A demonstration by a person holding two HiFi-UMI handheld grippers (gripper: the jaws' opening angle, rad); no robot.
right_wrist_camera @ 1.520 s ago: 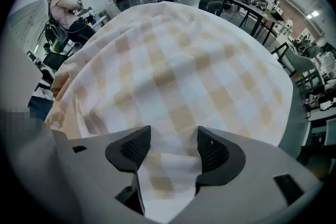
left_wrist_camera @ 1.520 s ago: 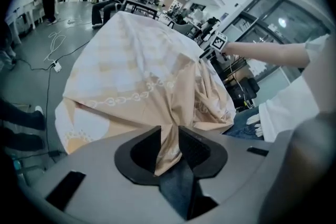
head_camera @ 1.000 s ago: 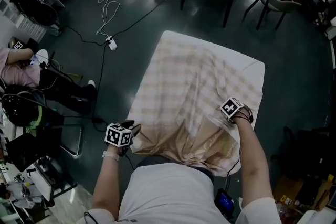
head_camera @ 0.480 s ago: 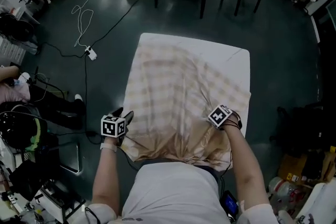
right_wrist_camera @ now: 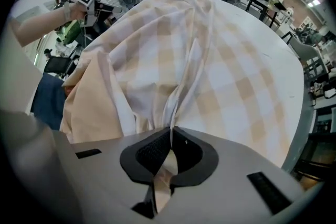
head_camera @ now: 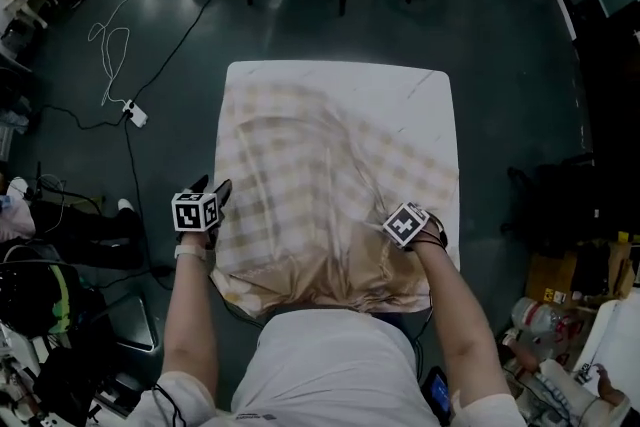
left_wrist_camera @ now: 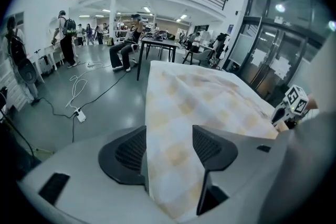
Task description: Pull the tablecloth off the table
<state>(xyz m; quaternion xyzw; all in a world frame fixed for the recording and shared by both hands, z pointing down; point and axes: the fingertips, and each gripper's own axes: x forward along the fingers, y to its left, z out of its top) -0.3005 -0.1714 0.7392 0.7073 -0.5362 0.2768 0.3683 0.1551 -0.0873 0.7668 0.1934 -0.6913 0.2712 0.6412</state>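
The tablecloth [head_camera: 320,165] is soft and light, so grab its near edge. The right gripper [right_wrist_camera: 169,139] pinches a fold tight. The left gripper [left_wrist_camera: 169,147] has just been opening wide, and I think the cloth lies loose between its jaws.

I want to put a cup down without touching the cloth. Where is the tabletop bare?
Bare tabletop shows at the far right corner, tapering down the right edge, bordered by the tablecloth. A thin strip runs along the far edge. The near edge is crowded with bunched cloth.
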